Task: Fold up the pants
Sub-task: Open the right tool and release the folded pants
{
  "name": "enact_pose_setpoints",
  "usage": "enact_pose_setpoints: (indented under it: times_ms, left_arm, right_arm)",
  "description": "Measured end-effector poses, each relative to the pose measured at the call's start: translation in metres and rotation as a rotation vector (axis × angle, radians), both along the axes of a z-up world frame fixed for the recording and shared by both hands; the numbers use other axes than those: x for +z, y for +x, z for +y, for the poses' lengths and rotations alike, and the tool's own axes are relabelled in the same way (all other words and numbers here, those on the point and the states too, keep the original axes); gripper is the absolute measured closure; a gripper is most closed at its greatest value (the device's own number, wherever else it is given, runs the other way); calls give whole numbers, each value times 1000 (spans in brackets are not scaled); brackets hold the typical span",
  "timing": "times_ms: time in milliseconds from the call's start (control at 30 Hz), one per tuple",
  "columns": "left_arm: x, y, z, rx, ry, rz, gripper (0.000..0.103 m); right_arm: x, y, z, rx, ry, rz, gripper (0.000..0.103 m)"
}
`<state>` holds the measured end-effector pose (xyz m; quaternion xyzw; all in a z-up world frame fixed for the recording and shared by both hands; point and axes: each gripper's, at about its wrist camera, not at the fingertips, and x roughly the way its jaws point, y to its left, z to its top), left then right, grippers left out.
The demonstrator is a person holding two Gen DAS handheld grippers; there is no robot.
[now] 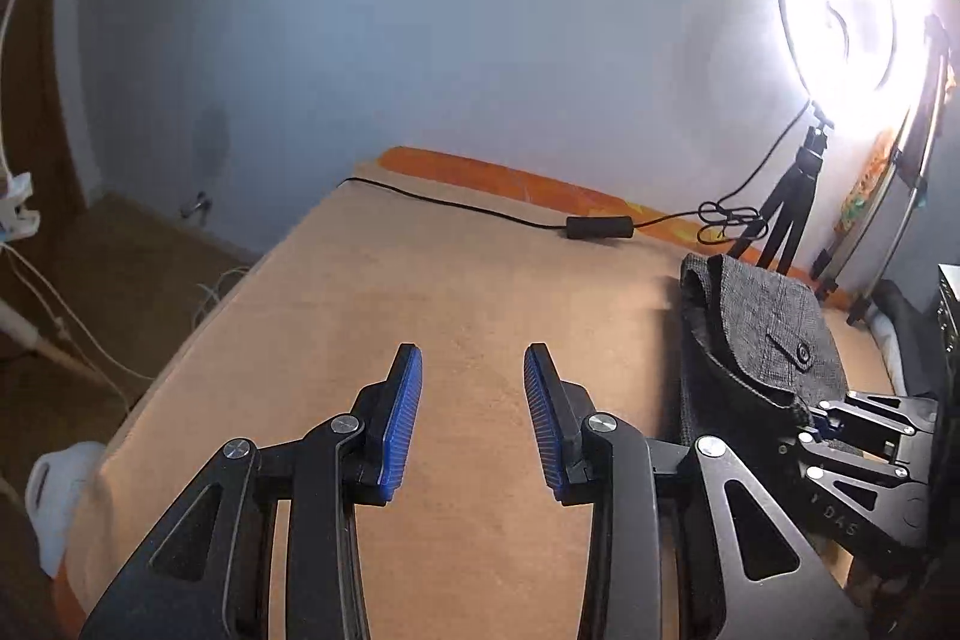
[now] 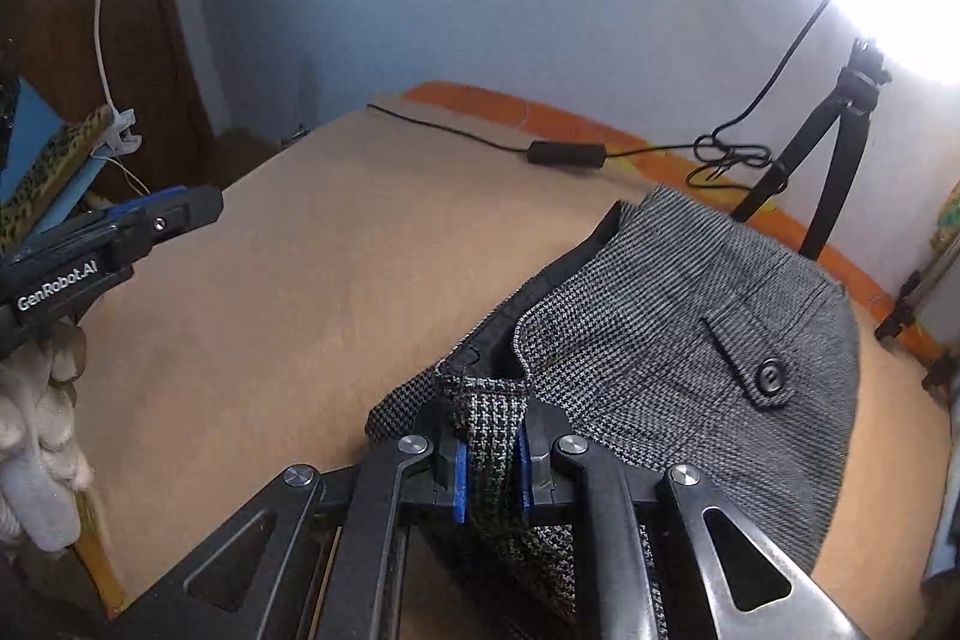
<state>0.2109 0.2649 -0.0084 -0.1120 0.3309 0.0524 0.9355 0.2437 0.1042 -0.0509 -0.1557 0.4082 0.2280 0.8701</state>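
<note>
The right tool [image 2: 492, 466] is clamped on a fold of the grey checked pants [image 2: 672, 340], its blue pads pressed against the cloth from both sides. The pants lie bunched on the right part of the tan surface [image 2: 300, 280], the buttoned back pocket [image 2: 771, 377] facing up. The left tool [image 1: 473, 418] hangs over bare surface to the left of the pants, its fingers apart with nothing between them. A ring light [image 1: 840, 10] on a tripod stands behind the pants.

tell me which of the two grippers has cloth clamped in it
The right gripper: its blue pads pinch the grey houndstooth pants. The left gripper has a bare gap.
</note>
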Motion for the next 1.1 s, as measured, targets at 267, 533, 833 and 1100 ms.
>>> enact_pose_setpoints:
  times_ms: [267, 533, 833, 1100]
  left_arm:
    - [5, 8, -20, -32, 39, -10, 69]
    - [9, 12, -35, -58, 58, -14, 69]
    - [8, 15, -93, -185, 115, -5, 69]
    - [2, 19, -163, -303, 178, 56, 50]
  right_arm:
    - [-1, 5, 1, 13, 35, 38, 92]
    - [19, 8, -31, 89, 359, 162, 54]
    - [56, 3, -108, 12, 468, 73, 47]
    - [47, 27, -178, -149, 412, 64, 35]
